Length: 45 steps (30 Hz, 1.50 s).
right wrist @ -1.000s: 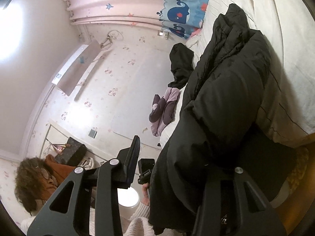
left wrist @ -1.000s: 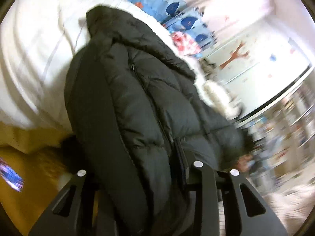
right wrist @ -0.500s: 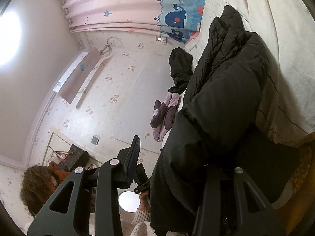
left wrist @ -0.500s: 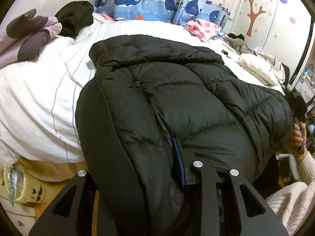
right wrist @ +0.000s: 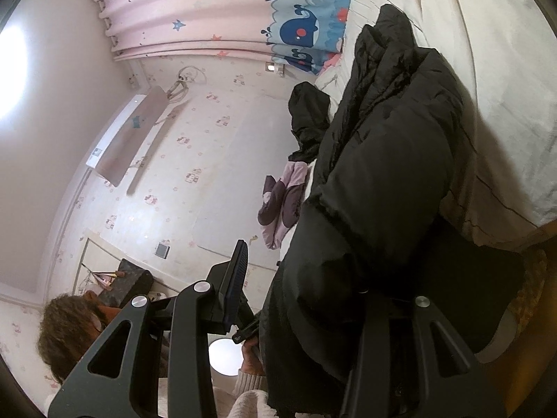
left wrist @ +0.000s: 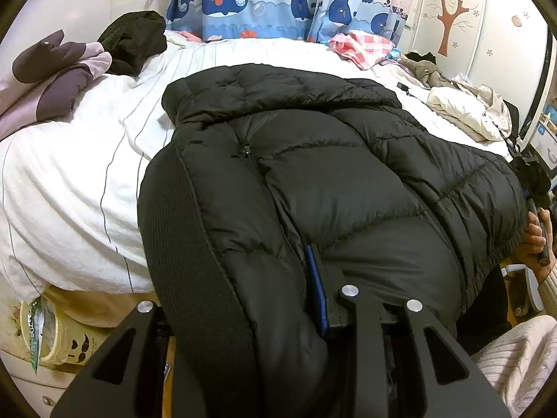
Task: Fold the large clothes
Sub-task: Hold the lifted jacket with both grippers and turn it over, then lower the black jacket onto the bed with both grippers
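The black puffer jacket [left wrist: 348,188], draped over the bed's [left wrist: 69,174] near edge, looks bulky, soft and slippery, best pinched at its hem, where the left gripper [left wrist: 243,278] and seemingly the right gripper [right wrist: 313,278] clamp it.

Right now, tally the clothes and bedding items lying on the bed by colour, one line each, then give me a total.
Black: 2, the puffer jacket and the black garment near the curtain
Purple: 1, the two-tone purple item
Pink checked: 1, the checked cloth
Cream or beige: 2, the cream heap and the olive-beige garment
Total: 6
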Motion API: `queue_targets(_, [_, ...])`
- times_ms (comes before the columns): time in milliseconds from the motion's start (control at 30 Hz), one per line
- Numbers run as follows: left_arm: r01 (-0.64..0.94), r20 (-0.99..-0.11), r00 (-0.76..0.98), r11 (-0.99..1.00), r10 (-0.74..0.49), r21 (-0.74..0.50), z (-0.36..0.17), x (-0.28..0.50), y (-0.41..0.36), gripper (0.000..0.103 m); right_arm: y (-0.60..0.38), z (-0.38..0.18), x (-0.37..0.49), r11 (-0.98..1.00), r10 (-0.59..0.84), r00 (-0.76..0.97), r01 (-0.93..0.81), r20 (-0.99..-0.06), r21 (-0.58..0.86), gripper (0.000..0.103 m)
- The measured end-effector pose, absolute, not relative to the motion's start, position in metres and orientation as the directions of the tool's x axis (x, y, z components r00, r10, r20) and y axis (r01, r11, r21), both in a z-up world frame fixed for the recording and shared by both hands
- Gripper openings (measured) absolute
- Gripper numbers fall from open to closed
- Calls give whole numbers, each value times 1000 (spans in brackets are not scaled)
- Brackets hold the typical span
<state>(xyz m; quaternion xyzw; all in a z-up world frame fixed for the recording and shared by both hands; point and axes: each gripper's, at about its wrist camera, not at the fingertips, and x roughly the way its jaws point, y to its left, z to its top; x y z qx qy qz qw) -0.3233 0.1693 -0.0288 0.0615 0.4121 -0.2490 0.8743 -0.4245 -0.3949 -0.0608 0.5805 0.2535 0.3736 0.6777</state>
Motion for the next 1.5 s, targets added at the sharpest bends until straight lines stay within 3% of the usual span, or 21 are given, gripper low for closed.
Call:
queue_targets(300, [484,-752,532,868,-390,-109,-30,-325,169,31,-389,-68,-422,57,815,576,-185,62,981,38])
queue_targets(567, [448,-603,441,745,-665,-495,-20,-304,213,31,-387,-41,-411,34,810,573,-260,126,965,38])
queue_targets(800, [398,-435,442,606,-784,-689,-15,-281,239,31,-389,-14,-391,-6,795,572,-326,202,945,38])
queue_targets(1033, [367,-306,481,506,-822,-780,5,-246,257,31,-396,16,-361,-8,781,573,-389,248,921,38])
queue_targets(1233, [384,-260,526,499,-810,-777,38,-196,250,31,-408,41,-310,-16,755,590,-419,286,908,38])
queue_targets(1500, [315,-238,614,509,-753,-801,61,-95,235,31,-431,62,-209,50,700,679,-355,221,933,38])
